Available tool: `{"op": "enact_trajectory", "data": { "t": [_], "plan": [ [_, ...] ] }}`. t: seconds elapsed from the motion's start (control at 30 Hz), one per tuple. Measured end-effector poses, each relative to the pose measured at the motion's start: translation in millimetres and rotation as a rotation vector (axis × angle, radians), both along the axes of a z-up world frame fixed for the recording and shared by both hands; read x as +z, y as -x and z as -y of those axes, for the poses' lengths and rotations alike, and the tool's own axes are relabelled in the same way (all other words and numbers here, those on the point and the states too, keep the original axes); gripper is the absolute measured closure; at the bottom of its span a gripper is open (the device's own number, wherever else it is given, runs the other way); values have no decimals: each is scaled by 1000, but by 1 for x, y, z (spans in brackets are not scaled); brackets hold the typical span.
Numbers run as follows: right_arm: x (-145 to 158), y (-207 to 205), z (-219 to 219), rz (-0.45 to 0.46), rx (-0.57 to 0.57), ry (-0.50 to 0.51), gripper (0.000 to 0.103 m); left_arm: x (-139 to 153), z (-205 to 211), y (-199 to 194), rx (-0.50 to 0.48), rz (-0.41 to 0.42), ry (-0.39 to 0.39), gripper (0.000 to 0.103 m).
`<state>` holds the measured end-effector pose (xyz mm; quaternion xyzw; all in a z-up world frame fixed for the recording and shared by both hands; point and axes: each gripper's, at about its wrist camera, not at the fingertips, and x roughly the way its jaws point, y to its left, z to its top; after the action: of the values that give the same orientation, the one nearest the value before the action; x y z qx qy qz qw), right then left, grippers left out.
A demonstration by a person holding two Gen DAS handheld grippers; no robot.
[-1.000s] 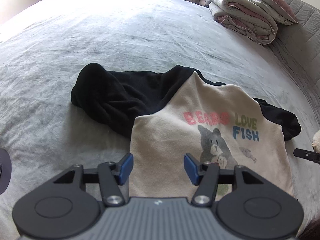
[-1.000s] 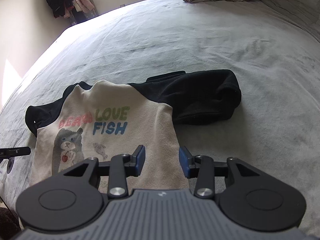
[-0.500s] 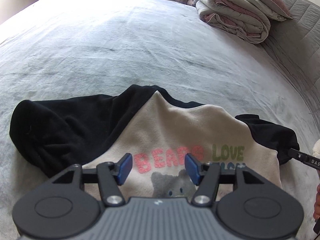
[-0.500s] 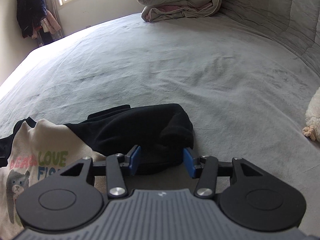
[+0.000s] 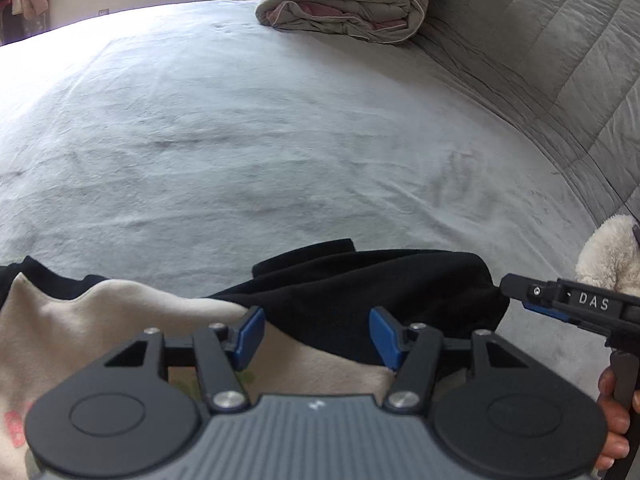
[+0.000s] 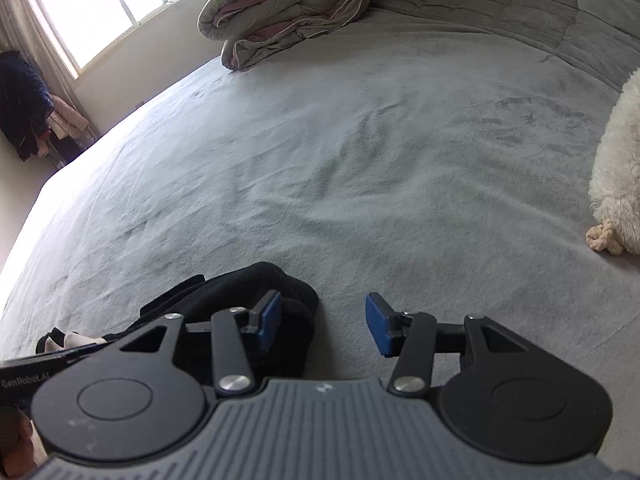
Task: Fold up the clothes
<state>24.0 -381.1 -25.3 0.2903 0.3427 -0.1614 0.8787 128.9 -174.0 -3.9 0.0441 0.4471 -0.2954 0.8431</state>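
Observation:
A cream sweatshirt (image 5: 120, 332) with black sleeves lies on the grey bed (image 5: 280, 140). Its bunched black right sleeve (image 5: 380, 288) lies at the right. My left gripper (image 5: 316, 336) is open and empty, low over the seam where the cream body meets that sleeve. My right gripper (image 6: 322, 326) is open and empty over the sleeve's end (image 6: 280, 300): the left pad is over black cloth, the right pad over bare bed. The right gripper's tip also shows in the left wrist view (image 5: 560, 300), beside the sleeve end.
A folded grey and pink duvet (image 5: 348, 4) lies at the far end of the bed. A quilted grey cover (image 5: 560, 60) runs along the right side. A fluffy white toy (image 6: 616, 172) sits at the right. Clothes (image 6: 28, 108) hang by the window.
Both grippers have moved forward and right over the sweatshirt toward its right sleeve. The printed front has slid out of view. Both stay open.

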Motion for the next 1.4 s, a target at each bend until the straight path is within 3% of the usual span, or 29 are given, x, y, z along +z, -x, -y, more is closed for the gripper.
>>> {"op": "enact_trajectory", "data": {
  "t": [0.13,0.27,0.33,0.53,0.63,0.7,0.77,0.97,1.2,1.4],
  "plan": [
    [4,9,20,26,-79,-73,52,-4,46,12,-86,27,-16,42],
    [7,16,33,46,-123,-120,52,-8,81,26,-143,57,-37,31],
    [7,18,36,50,-132,-143,52,-10,95,33,-167,77,-49,31],
    [8,18,40,52,-128,-171,52,-20,118,40,-158,120,-107,31],
    [8,17,40,53,-119,-174,52,-26,119,41,-127,147,-140,58],
    [7,17,39,51,-114,-174,52,-25,109,39,-96,141,-100,80],
    [6,16,38,47,-105,-175,52,-18,95,40,-60,163,-66,84],
    [4,9,25,25,-51,-164,52,7,35,44,53,259,13,86],
    [-6,-6,-10,0,89,-201,52,7,-58,34,248,158,82,86],
    [-22,-18,-45,51,226,-389,52,-14,-106,38,314,54,93,86]
  ]
}}
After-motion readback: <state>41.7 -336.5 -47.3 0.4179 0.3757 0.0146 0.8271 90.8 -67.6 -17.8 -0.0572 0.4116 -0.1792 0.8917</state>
